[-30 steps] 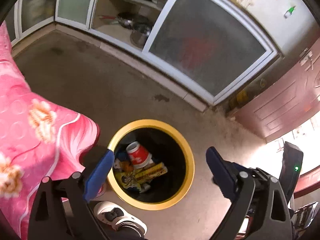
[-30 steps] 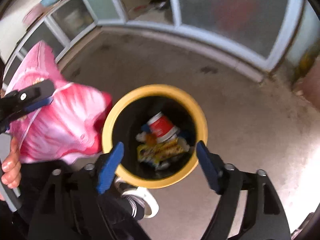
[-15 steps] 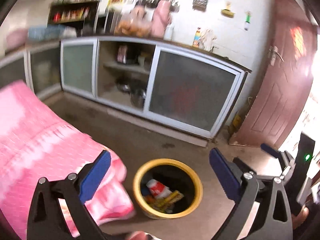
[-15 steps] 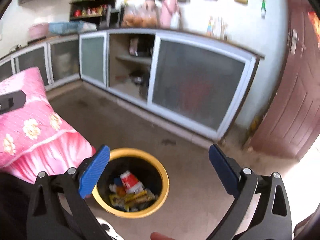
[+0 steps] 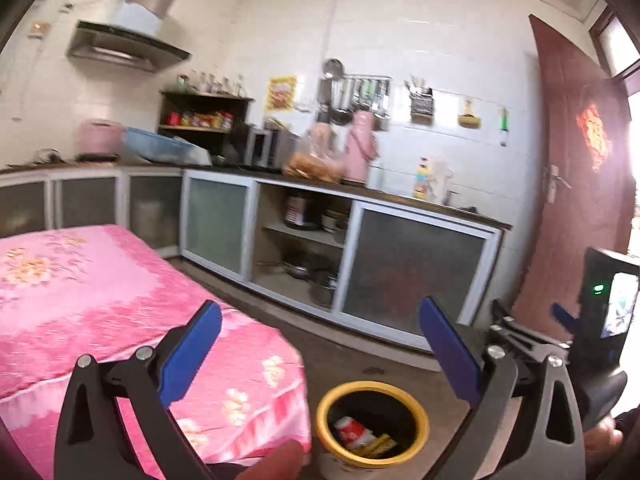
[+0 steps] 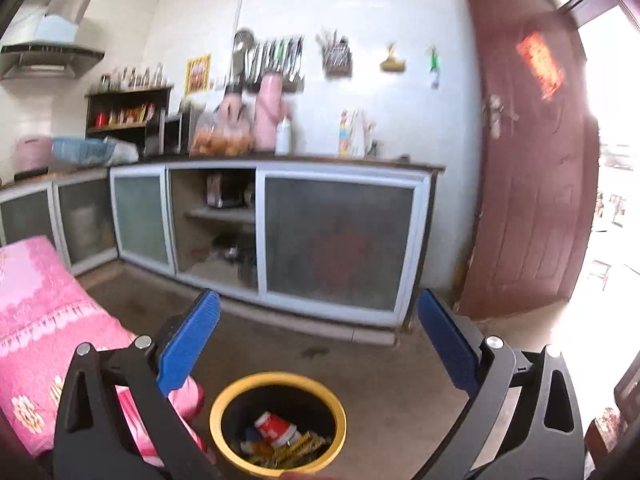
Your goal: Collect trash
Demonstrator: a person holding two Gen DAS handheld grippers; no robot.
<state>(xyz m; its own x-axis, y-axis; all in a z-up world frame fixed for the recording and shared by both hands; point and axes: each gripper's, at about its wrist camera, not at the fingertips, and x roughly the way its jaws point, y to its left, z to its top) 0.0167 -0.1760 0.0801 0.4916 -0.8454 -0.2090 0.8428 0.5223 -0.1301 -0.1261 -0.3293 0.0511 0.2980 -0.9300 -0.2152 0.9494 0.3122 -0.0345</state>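
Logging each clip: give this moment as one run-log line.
left gripper: open, empty | right gripper: open, empty | bin: on floor, holds red cup and wrappers | pink table cover: no trash visible

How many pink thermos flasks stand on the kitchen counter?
2: one pink thermos by the white bottle, the other thermos to its left behind the bag of food. Others may be hidden.
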